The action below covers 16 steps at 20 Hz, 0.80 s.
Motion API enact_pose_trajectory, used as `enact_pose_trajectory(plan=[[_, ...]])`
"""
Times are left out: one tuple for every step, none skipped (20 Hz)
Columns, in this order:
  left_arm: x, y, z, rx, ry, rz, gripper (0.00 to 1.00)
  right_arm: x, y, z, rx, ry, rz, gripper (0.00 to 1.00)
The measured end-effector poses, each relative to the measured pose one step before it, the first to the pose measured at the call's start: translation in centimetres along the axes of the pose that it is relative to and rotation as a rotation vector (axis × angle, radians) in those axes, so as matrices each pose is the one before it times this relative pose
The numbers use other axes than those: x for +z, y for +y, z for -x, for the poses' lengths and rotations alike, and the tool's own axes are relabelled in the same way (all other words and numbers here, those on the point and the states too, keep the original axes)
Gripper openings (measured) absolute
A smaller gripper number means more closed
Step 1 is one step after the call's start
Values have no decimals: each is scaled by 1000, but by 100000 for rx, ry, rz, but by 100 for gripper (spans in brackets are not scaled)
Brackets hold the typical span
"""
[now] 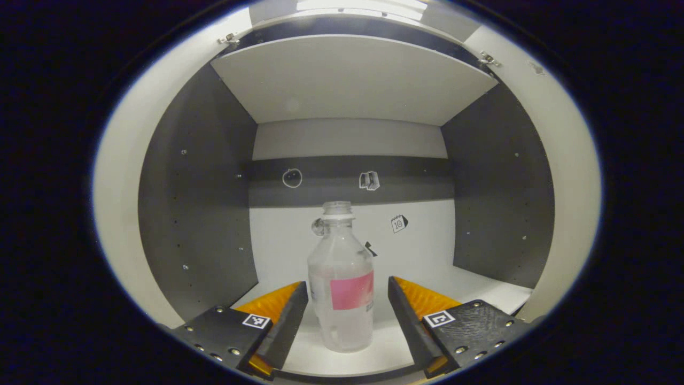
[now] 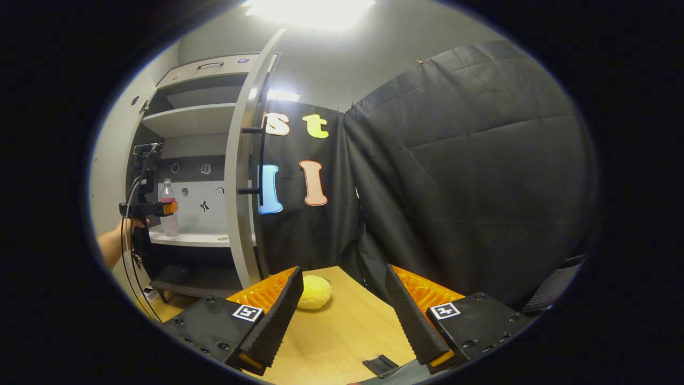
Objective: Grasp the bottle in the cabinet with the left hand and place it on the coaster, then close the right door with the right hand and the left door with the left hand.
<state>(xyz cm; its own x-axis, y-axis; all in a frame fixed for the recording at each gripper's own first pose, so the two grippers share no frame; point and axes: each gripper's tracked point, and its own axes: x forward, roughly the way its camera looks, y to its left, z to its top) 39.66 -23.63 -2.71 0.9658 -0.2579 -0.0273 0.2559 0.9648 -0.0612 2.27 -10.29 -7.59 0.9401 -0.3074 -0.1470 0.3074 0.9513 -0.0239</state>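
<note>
The left claw [image 1: 347,305] reaches level into the cabinet [image 1: 197,214], spread wide around the upright bottle [image 1: 342,289], apparently untouched. The right claw [image 2: 344,310] hovers released over the surface [image 2: 342,342].

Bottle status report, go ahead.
Left tongs open, straddling the bottle, not pressing. Bottle upright on the cabinet shelf. Right tongs open over the table. Right door open. Nothing blocking.
</note>
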Motion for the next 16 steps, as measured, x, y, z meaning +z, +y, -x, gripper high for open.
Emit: enact_pose_trajectory(plan=[[-133,114,-290,637,612,-1169,88,-78,-103,46,-66,331,10,98],[-262,76,-152,639,1126,-1171,95,-39,36,121,517,-48,40,98],[-279,-43,-266,-33,1997,-1035,95,133,152,58,745,-388,133,98],[-214,-165,-147,-477,1179,-532,88,-14,70,18,601,-332,469,97],[649,137,-320,202,-68,-27,78,-87,-7,31,552,-72,675,98],[-591,-104,275,-409,1542,-626,68,-113,-14,12,546,158,645,98],[81,215,190,1211,519,-1124,68,-141,55,67,665,351,279,98],[-25,90,280,605,1094,-1031,68,-15,99,-19,997,314,-149,98],[162,-328,452,-1283,370,810,68,10,-5,114,836,-41,-278,98],[471,-308,603,-790,-1375,1902,66,-18,-4,33,697,-224,-276,98],[672,-139,752,-448,-1924,1057,66,-85,-73,-5,704,-45,-354,98],[749,166,876,690,-2425,-258,66,-35,-46,-13,877,-119,-380,98],[819,36,821,449,-2375,-946,66,3,21,-2,953,0,-325,98],[675,-26,822,42,-2089,-1130,66,-32,-38,-25,932,163,-205,98],[681,-60,1050,-245,-2087,-906,66,-65,-82,-8,924,376,-7,98],[534,-59,1003,103,-1717,-459,66,28,-69,-135,800,106,-11,98]])
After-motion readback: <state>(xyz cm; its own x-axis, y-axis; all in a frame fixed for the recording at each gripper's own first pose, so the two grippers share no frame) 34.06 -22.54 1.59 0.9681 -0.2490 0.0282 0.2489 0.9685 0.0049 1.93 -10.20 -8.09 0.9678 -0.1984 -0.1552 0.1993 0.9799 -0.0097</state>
